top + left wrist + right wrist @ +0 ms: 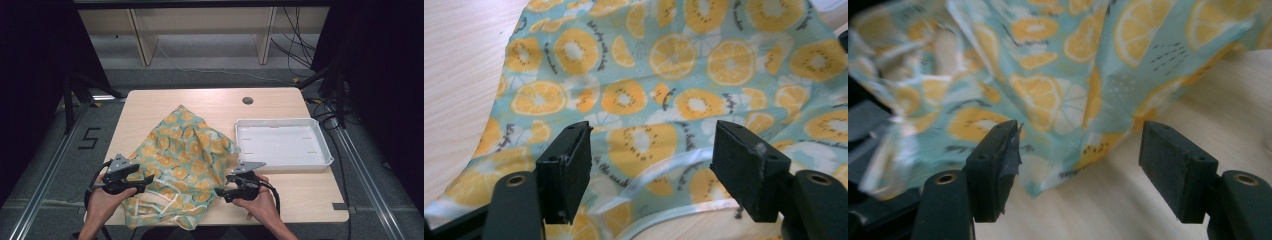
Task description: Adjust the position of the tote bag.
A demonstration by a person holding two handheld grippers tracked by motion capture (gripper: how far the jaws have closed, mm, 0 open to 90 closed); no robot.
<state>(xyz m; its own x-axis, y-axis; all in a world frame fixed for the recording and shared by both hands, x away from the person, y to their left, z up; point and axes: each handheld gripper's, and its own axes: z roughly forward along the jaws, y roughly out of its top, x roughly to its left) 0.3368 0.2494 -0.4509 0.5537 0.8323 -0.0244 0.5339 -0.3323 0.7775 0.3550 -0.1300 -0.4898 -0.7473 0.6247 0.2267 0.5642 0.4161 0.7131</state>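
- Cloth (182,160) printed with orange and kiwi slices, seen from the high view: lying rumpled on the near-left part of the worktop (280,197), far corner peaked toward the middle, white straps trailing at the near edge. Left claw (146,178) at the cloth's left margin, right claw (220,192) at its right margin, both held low and pointing inward. White tray (322,147) just beside the cloth on the right, nothing in it.
- Left gripper view: left claw (651,167) spread wide, nothing between the pads, cloth (674,75) flat beneath and ahead, a pale strap (674,162) curving across the gap, bare worktop (459,75) off to the left. No grip here.
- Right gripper view: right claw (1080,160) likewise wide apart and empty, a folded corner of the cloth (1058,100) hanging just ahead of the gap, light wood (1128,200) below.
- Probably a spreading or folding step, with fresh grips to be taken. Best done by picking a single layer at an edge or corner, not a bunch; sliding one pad under the hem and closing firmly; keeping straps out of the pinch; matching both sides before lifting, so as to avoid dragging the fabric against the tray.
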